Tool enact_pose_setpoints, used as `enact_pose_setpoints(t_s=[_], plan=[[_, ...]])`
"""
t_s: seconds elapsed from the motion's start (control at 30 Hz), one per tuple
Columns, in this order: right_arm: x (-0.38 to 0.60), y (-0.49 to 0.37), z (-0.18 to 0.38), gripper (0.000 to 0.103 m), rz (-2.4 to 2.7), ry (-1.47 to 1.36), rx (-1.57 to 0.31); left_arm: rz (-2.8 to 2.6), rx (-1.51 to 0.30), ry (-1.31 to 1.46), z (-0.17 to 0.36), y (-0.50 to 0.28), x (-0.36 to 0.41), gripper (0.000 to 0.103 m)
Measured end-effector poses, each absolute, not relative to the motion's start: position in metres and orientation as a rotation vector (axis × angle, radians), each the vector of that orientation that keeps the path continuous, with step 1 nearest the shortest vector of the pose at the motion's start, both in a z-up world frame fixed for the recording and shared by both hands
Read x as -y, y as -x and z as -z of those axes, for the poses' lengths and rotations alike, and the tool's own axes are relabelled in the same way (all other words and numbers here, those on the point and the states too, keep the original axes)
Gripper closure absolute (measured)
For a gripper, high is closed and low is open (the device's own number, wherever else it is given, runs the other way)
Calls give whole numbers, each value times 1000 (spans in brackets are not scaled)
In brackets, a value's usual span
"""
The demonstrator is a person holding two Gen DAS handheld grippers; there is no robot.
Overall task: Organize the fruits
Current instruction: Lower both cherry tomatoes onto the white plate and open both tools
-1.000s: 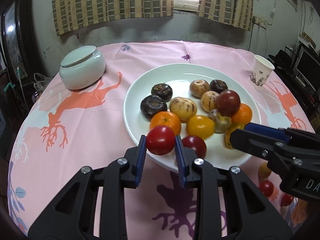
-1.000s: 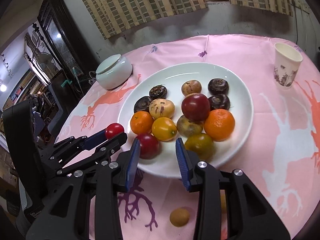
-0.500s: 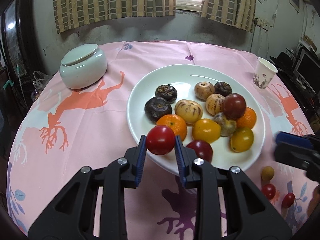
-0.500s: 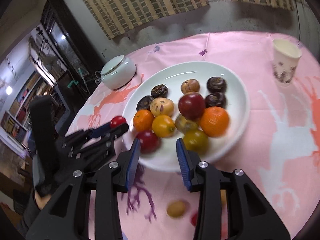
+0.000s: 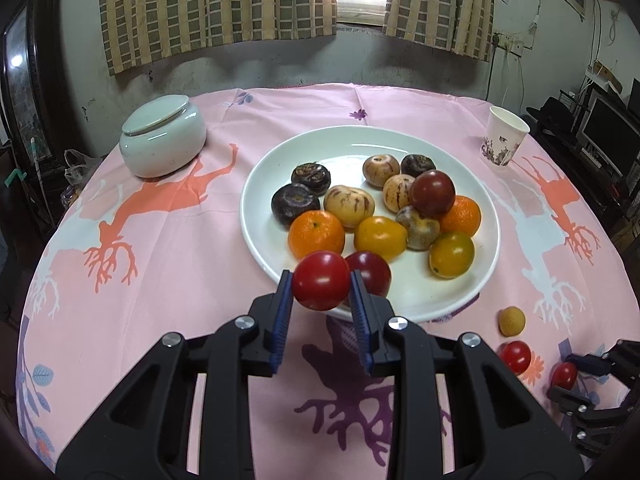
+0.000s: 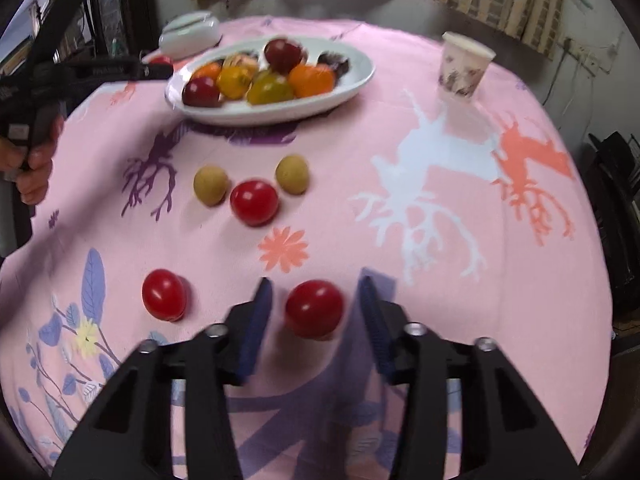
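Note:
My left gripper [image 5: 321, 286] is shut on a red cherry tomato [image 5: 320, 285] and holds it just above the near rim of the white plate [image 5: 340, 148], which carries several mixed fruits. My right gripper [image 6: 314, 308] is open and low over the pink cloth, with a red tomato [image 6: 315, 309] lying between its fingers. Other loose fruits lie on the cloth: a red tomato [image 6: 164, 295] to the left, another red tomato [image 6: 254, 202], and two small yellow-brown fruits [image 6: 211, 185] [image 6: 292, 174] farther on.
A pale green lidded jar [image 5: 162, 140] stands at the back left and a paper cup [image 5: 502, 142] at the back right. The round table's edge curves close around both grippers. The left gripper and the hand holding it show at the far left of the right wrist view [image 6: 92, 74].
My right gripper has pulled back from the plate and dropped low to the near right of the table, around a loose red tomato. My left gripper has kept hold of its tomato, nearly still.

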State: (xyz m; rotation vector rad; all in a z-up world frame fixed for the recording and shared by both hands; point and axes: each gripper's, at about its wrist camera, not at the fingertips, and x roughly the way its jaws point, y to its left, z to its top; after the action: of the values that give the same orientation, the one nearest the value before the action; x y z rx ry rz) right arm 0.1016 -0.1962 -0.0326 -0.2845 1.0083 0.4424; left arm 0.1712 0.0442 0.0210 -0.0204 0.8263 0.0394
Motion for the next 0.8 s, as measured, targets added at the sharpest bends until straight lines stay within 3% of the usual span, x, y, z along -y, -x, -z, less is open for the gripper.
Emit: enact_pose_setpoints(t_s=[0.1,0.53,0.8], plan=[[191,-98,38,74,-427,321,-999,-44,-836,9,-18,-168,-46,74],[142,-149,-38,74,-584,162,-804,-50,-831,-12,-16,-179,-53,74],[99,-222,-21,73,-640,-23,-906,-45,-846,-13,-8,-194,-57,74]])
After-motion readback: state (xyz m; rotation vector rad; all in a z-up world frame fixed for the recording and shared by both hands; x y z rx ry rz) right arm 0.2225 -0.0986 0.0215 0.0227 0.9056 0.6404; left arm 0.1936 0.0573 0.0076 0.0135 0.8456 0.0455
